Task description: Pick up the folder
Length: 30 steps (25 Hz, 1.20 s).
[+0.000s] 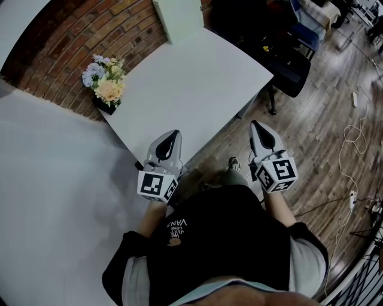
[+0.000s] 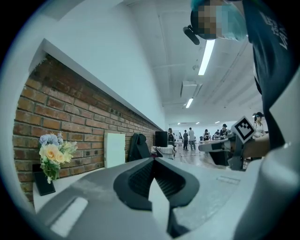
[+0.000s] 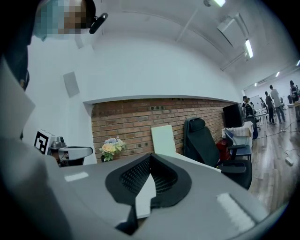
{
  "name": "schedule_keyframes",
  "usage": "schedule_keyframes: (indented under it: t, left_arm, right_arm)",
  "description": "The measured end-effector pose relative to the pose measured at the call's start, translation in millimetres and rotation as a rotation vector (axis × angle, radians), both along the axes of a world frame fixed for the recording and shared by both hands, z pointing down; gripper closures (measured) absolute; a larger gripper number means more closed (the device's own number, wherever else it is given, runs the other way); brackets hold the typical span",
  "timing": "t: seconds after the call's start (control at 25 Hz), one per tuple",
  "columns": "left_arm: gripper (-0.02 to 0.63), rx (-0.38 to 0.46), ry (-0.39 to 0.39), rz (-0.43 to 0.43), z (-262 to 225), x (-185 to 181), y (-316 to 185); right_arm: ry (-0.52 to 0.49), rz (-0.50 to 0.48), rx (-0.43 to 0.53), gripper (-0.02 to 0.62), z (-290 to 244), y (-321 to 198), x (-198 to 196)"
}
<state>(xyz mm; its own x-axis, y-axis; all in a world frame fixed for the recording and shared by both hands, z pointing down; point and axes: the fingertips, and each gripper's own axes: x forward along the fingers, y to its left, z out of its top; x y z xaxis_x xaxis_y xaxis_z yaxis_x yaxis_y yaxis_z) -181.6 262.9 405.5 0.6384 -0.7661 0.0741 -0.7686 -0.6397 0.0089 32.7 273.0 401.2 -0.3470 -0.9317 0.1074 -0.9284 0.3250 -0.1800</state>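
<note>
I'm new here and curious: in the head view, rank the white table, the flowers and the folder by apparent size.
1. White table, clearly largest.
2 and 3. Flower bouquet and pale green folder look about alike; the picture's top edge cuts the folder off, so I won't rank them.

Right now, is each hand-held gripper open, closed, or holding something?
Left hand-held gripper: closed, holding nothing.
Right hand-held gripper: closed, holding nothing.

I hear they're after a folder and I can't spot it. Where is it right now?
In the head view the pale folder stands at the far end of the table, against the brick wall, right of the flowers.
</note>
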Motion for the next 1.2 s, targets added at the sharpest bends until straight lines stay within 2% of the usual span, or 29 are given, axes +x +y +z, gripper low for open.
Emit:
schedule_keyframes:
  t: [0.32, 1.2]
  left_arm:
    - [0.606, 0.013, 0.003, -0.023, -5, 30, -31]
    - [0.606, 0.006, 0.026, -0.172, 5, 133, -113]
  right_arm:
    - [0.008, -0.007, 0.014, 0.597, -6, -33, 35]
    - [0.012, -0.154, 0.003, 0.597, 4, -137, 134]
